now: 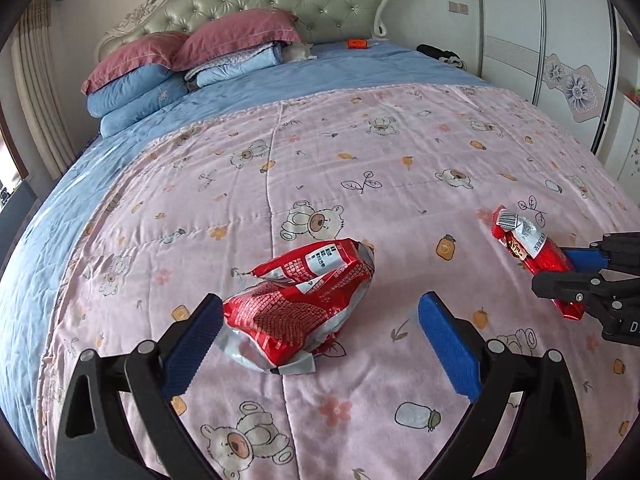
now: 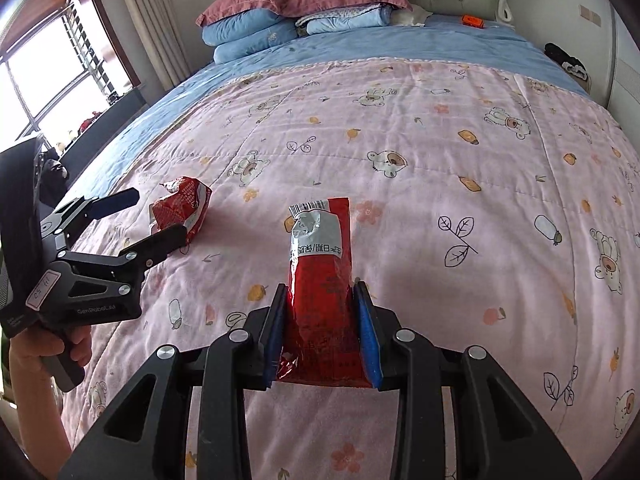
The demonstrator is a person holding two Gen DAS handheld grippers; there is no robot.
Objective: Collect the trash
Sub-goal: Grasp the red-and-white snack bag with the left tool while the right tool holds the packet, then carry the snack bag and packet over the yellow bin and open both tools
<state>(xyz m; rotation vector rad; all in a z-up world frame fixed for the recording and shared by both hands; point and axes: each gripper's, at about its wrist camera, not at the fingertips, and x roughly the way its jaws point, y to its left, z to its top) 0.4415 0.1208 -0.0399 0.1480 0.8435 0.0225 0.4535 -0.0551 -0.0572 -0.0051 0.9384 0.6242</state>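
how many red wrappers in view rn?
2. A crumpled red wrapper lies on the pink quilt between the open left tongs. A slimmer red wrapper is clamped in the right tongs. None other visible; some may be hidden.

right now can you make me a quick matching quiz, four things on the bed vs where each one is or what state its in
Things:
1. left gripper
2. right gripper
3. crumpled red bag
4. maroon pillows

States:
a. stacked by the headboard
b. lying on the pink quilt between open jaws
c. shut on a narrow red wrapper
d. open wide

Pairs: 1-d, 2-c, 3-b, 4-a
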